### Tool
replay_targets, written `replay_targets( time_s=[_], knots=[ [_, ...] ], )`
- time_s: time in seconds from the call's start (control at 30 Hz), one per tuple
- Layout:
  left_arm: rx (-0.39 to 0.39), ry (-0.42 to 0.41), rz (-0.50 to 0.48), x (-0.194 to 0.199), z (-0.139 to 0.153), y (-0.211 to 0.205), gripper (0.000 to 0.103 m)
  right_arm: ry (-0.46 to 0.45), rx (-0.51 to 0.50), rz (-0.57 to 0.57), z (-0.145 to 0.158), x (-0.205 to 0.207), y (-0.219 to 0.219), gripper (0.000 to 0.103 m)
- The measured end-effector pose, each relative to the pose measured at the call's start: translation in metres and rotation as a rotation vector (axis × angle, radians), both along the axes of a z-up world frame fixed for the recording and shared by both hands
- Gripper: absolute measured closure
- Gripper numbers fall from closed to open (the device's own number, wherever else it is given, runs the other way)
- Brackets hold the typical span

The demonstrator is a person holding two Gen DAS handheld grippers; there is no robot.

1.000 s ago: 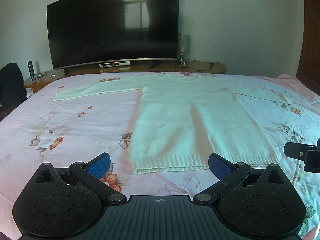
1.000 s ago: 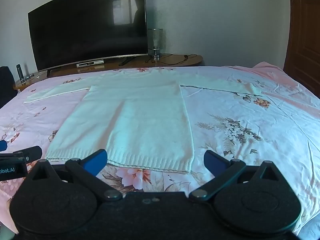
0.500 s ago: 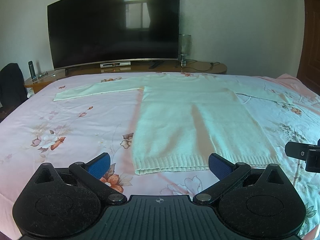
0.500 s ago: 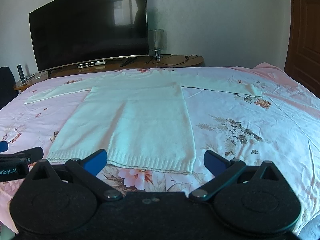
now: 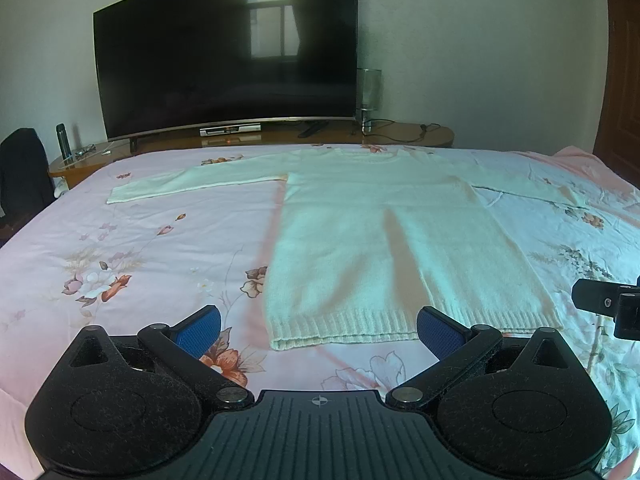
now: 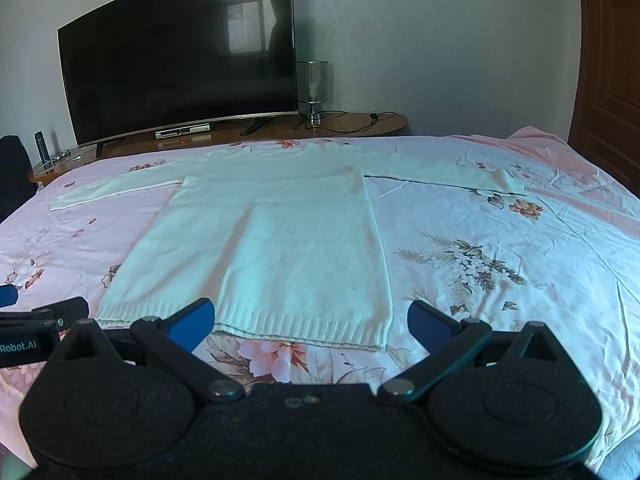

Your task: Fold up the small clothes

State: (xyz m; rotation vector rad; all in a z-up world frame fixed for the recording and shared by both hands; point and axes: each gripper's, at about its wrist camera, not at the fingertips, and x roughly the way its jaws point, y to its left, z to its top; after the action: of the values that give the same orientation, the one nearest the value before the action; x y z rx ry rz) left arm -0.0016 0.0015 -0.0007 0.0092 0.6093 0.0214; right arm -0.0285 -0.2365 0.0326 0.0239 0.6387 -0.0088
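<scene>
White sweater (image 5: pixel 384 240) is lying flat on the floral bedsheet (image 5: pixel 140 248), ribbed hem toward the near edge, sleeves spreading toward the left and right edges. I am holding my left gripper (image 5: pixel 318 326) and right gripper (image 6: pixel 308 318) just short of the hem, jaws spread wide, gripping nothing. A television (image 5: pixel 226 48) is standing beyond the far edge.
</scene>
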Motion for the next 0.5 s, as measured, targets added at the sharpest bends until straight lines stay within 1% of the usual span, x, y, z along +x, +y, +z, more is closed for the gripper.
replay_targets(
  time_s=[0.5],
  knots=[
    [0.007, 0.001, 0.000, 0.0000, 0.0002, -0.0009, 0.000, 0.005, 0.005, 0.001, 0.0015, 0.0022, -0.0011, 0.000]
  ],
)
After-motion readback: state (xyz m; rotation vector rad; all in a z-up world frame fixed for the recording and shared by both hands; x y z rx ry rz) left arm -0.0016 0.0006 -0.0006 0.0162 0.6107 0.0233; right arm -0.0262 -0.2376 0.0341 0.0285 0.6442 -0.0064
